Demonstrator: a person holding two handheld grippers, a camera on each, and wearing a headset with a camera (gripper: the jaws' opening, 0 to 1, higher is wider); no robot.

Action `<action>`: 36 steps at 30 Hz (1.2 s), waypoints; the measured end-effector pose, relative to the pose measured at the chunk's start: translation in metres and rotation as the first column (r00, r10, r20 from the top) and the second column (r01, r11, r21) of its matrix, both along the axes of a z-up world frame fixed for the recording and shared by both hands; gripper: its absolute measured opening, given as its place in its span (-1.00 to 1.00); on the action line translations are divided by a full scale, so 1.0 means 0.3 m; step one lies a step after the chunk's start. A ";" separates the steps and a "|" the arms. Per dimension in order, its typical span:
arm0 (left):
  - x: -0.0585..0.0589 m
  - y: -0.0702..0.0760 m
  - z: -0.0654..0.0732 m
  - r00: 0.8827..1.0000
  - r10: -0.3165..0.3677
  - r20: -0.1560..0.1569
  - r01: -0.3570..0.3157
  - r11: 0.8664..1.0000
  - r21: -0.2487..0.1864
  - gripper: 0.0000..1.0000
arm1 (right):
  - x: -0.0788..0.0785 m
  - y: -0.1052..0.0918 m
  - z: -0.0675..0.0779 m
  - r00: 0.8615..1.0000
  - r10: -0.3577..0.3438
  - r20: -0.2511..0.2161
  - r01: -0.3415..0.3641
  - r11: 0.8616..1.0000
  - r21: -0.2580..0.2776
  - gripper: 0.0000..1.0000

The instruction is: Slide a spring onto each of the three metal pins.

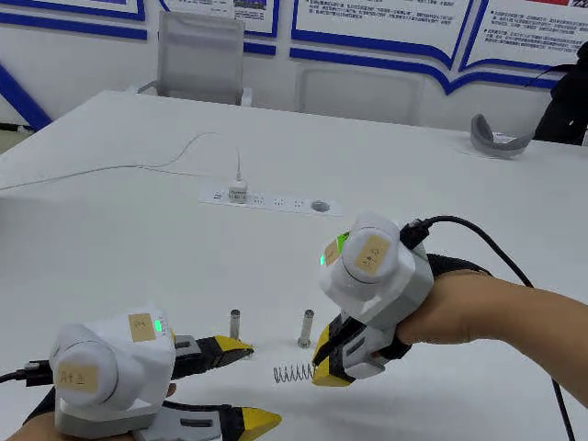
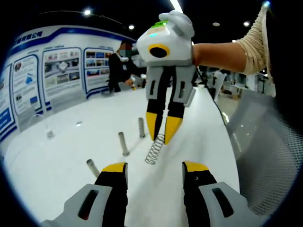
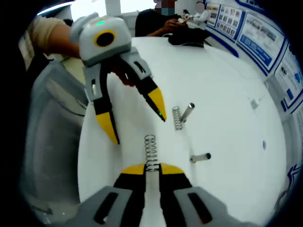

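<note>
Pinching one end of a spring [image 3: 150, 152] between its clenched jaws, the right gripper [image 3: 151, 169] holds the coil low, and the rest of the spring runs straight out ahead of the tips. In the head view this one spring [image 1: 294, 373] lies flat on the tabletop [image 1: 138, 239] close to the near edge, with its right end at the right gripper [image 1: 322, 367]. The left gripper [image 1: 250, 384] is by the near left corner, released, its two yellow-tipped jaws spread wide with nothing between them.

In the left gripper view three metal pins stand upright in one row: the nearest pin [image 2: 93, 167], the middle pin [image 2: 123, 144] and the farthest pin [image 2: 141, 127]. The spring [image 2: 154, 150] lies just beside the row, on none of the pins. It sits ahead of the left gripper [image 2: 154, 168] and under the tips of the right gripper [image 2: 163, 132]. The head view shows two pins, a left pin [image 1: 235, 323] and a right pin [image 1: 306, 328], both bare.

In the right gripper view a second short coil [image 3: 177, 117] stands just beside one pin, near a jaw tip of the left gripper [image 3: 135, 119]. I cannot tell whether it sits on a pin.

One power strip [image 1: 266, 199] lies mid-tabletop with one white cable [image 1: 110, 170] plugged in. One grey chair [image 1: 202, 55] stands at the far edge.
</note>
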State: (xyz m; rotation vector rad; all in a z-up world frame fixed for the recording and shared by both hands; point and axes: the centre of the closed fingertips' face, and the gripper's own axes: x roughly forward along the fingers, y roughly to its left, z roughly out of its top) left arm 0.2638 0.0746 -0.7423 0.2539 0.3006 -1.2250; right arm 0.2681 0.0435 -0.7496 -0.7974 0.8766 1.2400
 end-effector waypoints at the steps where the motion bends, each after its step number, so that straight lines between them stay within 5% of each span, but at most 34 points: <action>1: -0.003 -0.005 0.001 1.000 -0.006 0.004 0.006 1.000 0.001 -0.08 | -0.004 0.005 0.003 1.000 0.006 0.001 -0.006 1.000 0.001 -0.77; 19: -0.021 -0.035 0.006 0.993 -0.076 0.096 0.072 0.997 0.038 -0.73 | -0.052 0.040 0.027 0.998 0.065 -0.005 -0.065 0.998 -0.005 -0.77; 36: -0.031 -0.034 -0.005 0.992 -0.085 0.092 0.081 0.995 0.052 -0.77 | -0.063 0.086 0.090 0.994 0.101 0.033 -0.101 0.995 0.007 -0.78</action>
